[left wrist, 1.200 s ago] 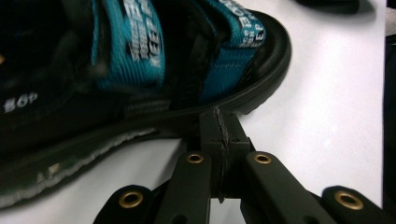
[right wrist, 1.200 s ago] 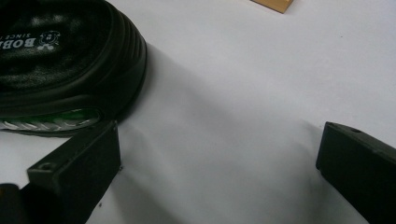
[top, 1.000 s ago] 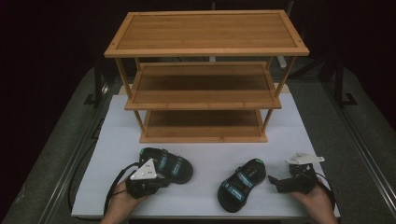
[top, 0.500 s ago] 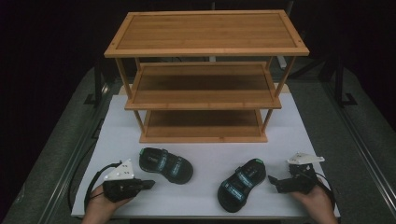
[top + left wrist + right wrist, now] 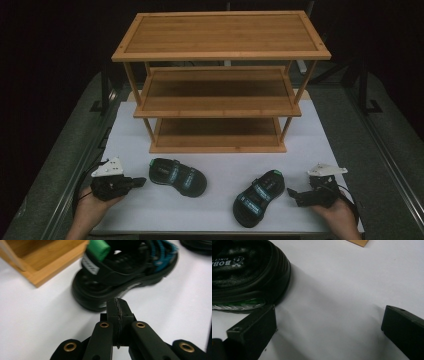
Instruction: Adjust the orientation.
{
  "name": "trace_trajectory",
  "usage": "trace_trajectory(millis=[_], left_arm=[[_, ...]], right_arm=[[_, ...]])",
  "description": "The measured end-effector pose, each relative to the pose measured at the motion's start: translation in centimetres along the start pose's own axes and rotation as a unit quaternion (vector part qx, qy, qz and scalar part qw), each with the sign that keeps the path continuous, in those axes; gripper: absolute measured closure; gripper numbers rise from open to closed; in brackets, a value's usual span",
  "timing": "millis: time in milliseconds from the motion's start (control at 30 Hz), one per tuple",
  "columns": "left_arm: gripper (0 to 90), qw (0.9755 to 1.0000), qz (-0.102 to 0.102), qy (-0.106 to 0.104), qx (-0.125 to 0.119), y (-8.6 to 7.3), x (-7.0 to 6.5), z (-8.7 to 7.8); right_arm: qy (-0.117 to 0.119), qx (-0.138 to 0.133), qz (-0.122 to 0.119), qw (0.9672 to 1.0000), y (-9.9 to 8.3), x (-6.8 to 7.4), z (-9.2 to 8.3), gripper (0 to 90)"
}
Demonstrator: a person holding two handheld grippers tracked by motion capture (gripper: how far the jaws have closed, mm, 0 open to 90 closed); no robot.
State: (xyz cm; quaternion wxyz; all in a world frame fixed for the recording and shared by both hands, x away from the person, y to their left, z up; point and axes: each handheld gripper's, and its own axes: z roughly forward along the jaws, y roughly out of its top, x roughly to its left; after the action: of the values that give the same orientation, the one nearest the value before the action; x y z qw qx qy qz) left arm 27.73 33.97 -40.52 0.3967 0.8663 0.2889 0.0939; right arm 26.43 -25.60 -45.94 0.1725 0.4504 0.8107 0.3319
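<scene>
Two black sandals with teal straps lie on the white mat in front of a wooden rack. The left sandal (image 5: 177, 177) (image 5: 125, 272) lies just right of my left gripper (image 5: 139, 182) (image 5: 117, 307), whose jaws are shut together with nothing between them and point at the sandal's heel from a short gap. The right sandal (image 5: 258, 197) (image 5: 244, 272) lies left of my right gripper (image 5: 292, 194) (image 5: 329, 317). That gripper stands open, its jaws wide apart over bare mat, one jaw close beside the sandal's sole.
A three-shelf wooden rack (image 5: 220, 55) stands at the back of the white mat (image 5: 215, 212); its bottom board (image 5: 47, 267) is near the left sandal. Dark table rails run along both sides. A hand holds each gripper at the near edge.
My left gripper has drawn back to the left, off the left sandal, and now sits beside it. The sandals and my right gripper have stayed where they were.
</scene>
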Motion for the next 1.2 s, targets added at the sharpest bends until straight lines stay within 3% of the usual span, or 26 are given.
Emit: trace_trajectory(millis=[400, 700, 967, 1200], left_arm=[[90.0, 0.9994, -0.016, 0.027, -0.014, 1.3, 2.6, 0.1], [90.0, 0.9988, -0.02, 0.042, -0.016, 3.4, 5.0, 1.6], [90.0, 0.999, -0.026, 0.031, -0.019, 4.6, 6.1, 3.6], [90.0, 0.9996, -0.028, 0.006, 0.004, 4.3, 6.5, 6.5]], right_arm=[[0.0, -0.001, -0.001, 1.0, 0.0, 0.0, 0.0, 0.0], [0.0, -0.001, 0.0, 1.0, 0.0, 0.0, 0.0, 0.0], [0.0, -0.001, -0.001, 1.0, 0.0, 0.0, 0.0, 0.0], [0.0, -0.001, -0.001, 1.0, 0.0, 0.0, 0.0, 0.0]])
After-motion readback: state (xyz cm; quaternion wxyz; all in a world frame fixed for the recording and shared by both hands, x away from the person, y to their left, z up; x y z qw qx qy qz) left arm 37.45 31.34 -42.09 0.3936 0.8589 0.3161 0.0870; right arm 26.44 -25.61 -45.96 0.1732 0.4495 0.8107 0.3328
